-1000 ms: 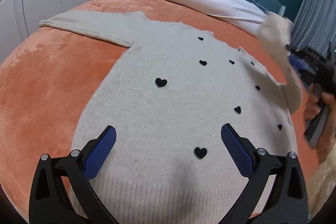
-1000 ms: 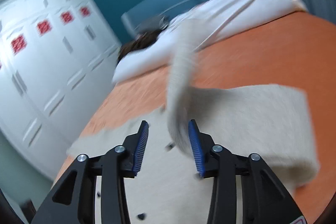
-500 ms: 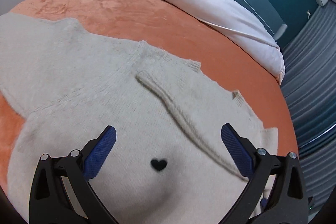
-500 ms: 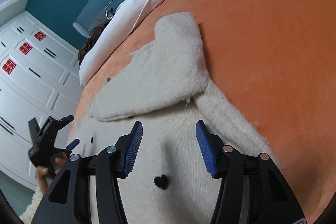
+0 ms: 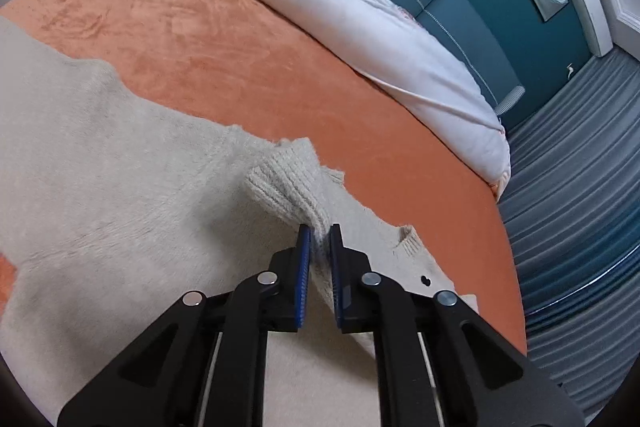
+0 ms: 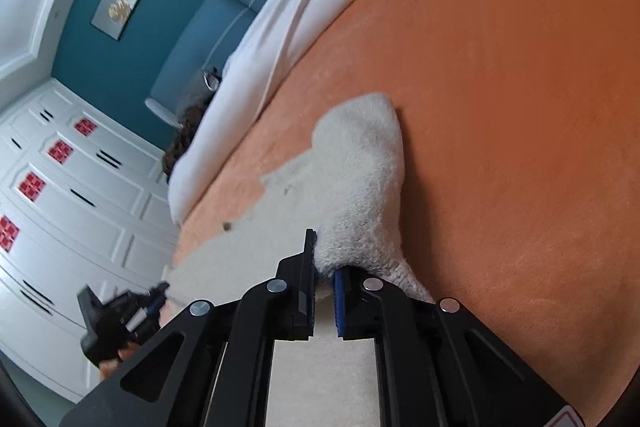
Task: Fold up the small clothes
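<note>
Fingers, left: left gripper [image 5: 319, 233] is clamped on the ribbed cuff [image 5: 288, 187] lying across the sweater [image 5: 120, 187].
Fingers, right: right gripper [image 6: 322, 259] is pinched on a fluffy folded sleeve edge [image 6: 360, 187].
Handling: likely light, soft and limp; the knit should sag and drag on the plush blanket [image 6: 500, 87], not slip.
Where to hold: judged best at cuffs, hem or shoulder seams.
Look: cream fuzzy knit, small black hearts [image 5: 426, 280].
Location: spread flat on the orange-covered bed.
</note>
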